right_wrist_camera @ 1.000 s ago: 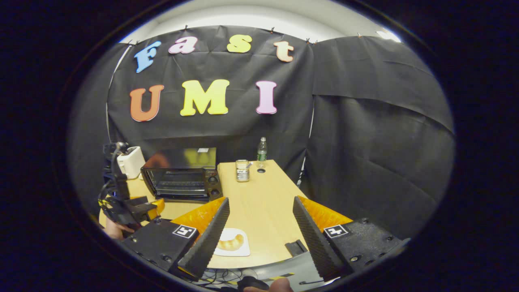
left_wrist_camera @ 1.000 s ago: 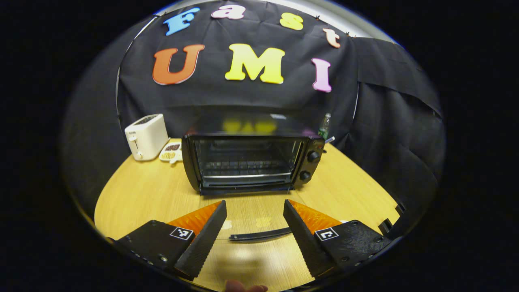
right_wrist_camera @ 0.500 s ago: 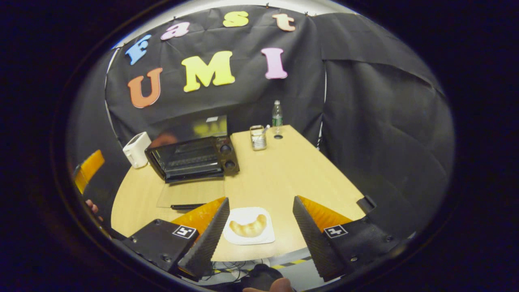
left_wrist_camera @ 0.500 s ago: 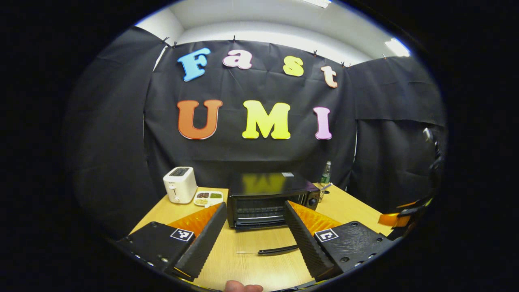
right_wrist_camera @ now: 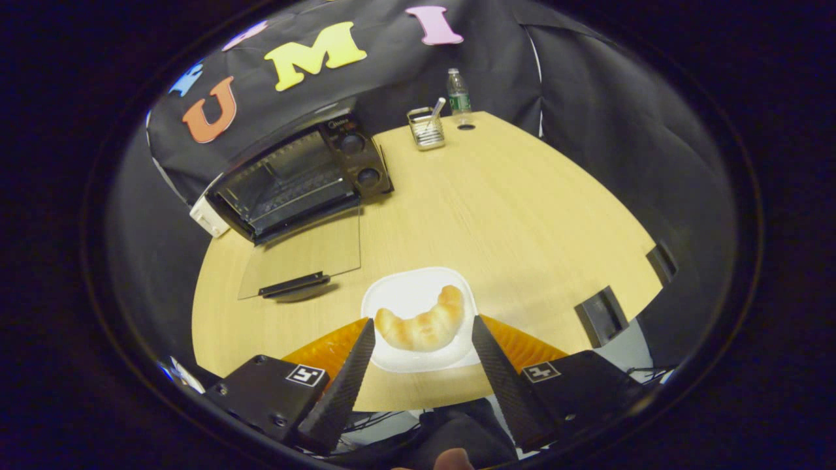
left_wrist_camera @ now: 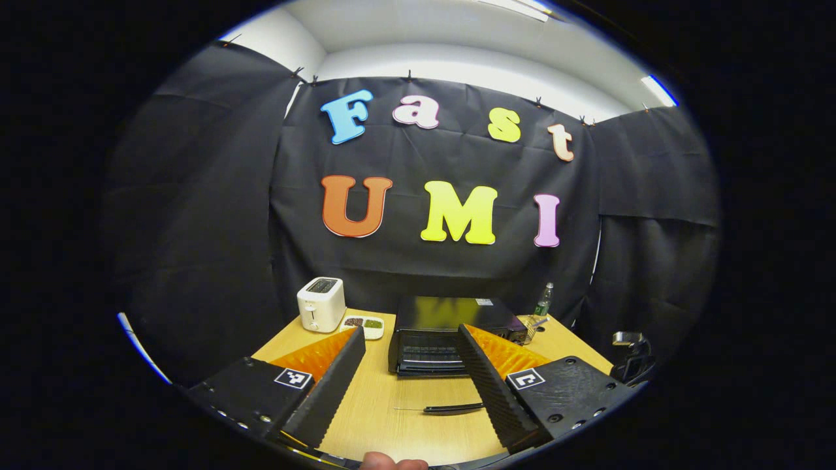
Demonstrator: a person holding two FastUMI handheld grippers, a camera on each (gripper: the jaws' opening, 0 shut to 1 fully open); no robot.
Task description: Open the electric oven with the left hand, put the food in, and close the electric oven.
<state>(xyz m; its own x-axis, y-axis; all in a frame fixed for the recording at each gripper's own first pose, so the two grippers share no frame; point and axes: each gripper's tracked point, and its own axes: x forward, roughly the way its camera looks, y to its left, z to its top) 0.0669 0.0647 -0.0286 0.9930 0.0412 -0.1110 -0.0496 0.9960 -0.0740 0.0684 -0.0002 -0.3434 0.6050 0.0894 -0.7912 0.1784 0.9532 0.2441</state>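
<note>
Oven interior was dark, racks barely readable. Black electric oven (right_wrist_camera: 297, 179) sat at the back of the wooden tabletop (right_wrist_camera: 522, 215), glass door (right_wrist_camera: 302, 256) folded flat, bare wood around it. Golden croissant (right_wrist_camera: 423, 324) lay on a white square plate (right_wrist_camera: 405, 297) near the front edge. Right gripper (right_wrist_camera: 421, 369) hung wide open, straddling the plate, holding nothing. Left gripper (left_wrist_camera: 410, 375) also wide open, empty, well back from the oven.

- The bench (right_wrist_camera: 522, 215) is pale wood-grain with a smooth, faintly shiny top.
- The oven (right_wrist_camera: 297, 179) has a glossy black casing, its top mirror-like; the lowered door (right_wrist_camera: 307, 251) is clear glass.
- The toaster (left_wrist_camera: 321, 303) looks like smooth white plastic.
- The plate (right_wrist_camera: 408, 290) is matt white.
- The croissant (right_wrist_camera: 421, 326) is golden and lightly glazed.
- The cup (right_wrist_camera: 426, 128) looks metallic.
</note>
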